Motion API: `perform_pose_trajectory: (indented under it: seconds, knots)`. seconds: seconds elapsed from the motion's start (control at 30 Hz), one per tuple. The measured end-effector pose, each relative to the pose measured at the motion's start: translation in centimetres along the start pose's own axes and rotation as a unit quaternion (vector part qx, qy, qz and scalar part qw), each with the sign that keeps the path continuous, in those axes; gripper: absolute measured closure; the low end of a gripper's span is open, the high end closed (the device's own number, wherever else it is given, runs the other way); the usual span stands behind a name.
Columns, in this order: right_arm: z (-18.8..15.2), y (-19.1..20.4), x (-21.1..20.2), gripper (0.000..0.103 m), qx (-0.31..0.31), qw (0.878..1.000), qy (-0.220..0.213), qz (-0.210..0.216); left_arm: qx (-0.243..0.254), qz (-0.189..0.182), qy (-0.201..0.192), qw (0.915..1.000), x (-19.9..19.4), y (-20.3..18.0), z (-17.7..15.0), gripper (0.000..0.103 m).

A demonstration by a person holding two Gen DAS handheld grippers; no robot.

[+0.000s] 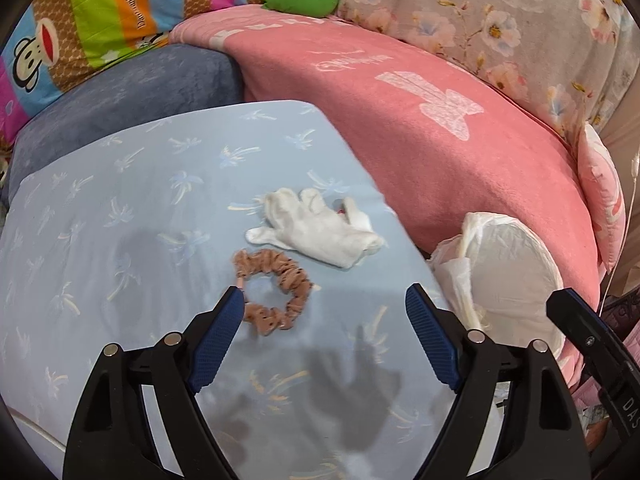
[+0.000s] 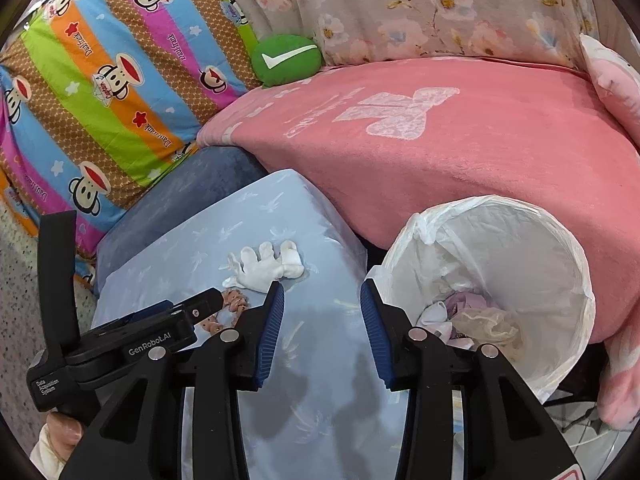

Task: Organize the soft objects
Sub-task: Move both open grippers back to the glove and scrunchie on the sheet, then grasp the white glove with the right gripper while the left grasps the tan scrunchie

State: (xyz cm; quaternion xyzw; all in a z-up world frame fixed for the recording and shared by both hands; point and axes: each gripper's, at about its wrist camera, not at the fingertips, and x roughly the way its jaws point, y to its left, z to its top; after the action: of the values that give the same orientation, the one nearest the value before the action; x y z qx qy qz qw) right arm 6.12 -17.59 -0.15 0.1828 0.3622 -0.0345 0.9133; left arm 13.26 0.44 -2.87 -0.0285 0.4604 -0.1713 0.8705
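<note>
The brown scrunchie [image 1: 272, 294] lies flat on the pale blue cushion [image 1: 120, 208], just ahead of the left tool [image 1: 325, 300], whose jaws gape empty. The right tool [image 2: 322, 300], also open and empty, sits farther off, beside the lined bin [image 2: 560, 248].

a pale blue cushion printed with small palm trees [image 1: 120, 208] fills the foreground, and dark shadows fall across its near end. behind it lies a slate-blue plush cushion [image 1: 132, 92]. to the right of the blue cushion spreads a pink fleece blanket with white lettering [image 1: 420, 152]. beyond the blanket hangs a beige cloth with pale flowers [image 1: 500, 12]. behind and left of the cushion stands a bright striped bedcover with cartoon monkey faces [image 2: 100, 92]. left of it, speckled grey floor [image 2: 24, 272] shows.
</note>
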Motion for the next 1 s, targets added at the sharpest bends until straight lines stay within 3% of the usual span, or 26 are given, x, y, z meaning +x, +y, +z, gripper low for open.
perform_pose_trajectory:
  seconds: [0.4, 0.8, 1.0]
  knots:
    - [-0.3, 3.5, 3.8, 0.062, -0.029, 0.999, 0.032, 0.010, -0.056, 0.033, 0.025, 0.9976, 1.9, 5.7, -0.6, 0.023]
    - [0.5, 5.8, 9.3, 0.059, -0.038, 0.997, 0.060, 0.012, -0.060, 0.050, 0.058, 0.9952, 5.0, 7.1, -0.4, 0.024]
    - [1.5, 6.0, 12.3, 0.059, -0.027, 0.997, 0.073, 0.009, -0.055, 0.049, 0.076, 0.9944, 6.7, 6.9, 0.3, 0.043]
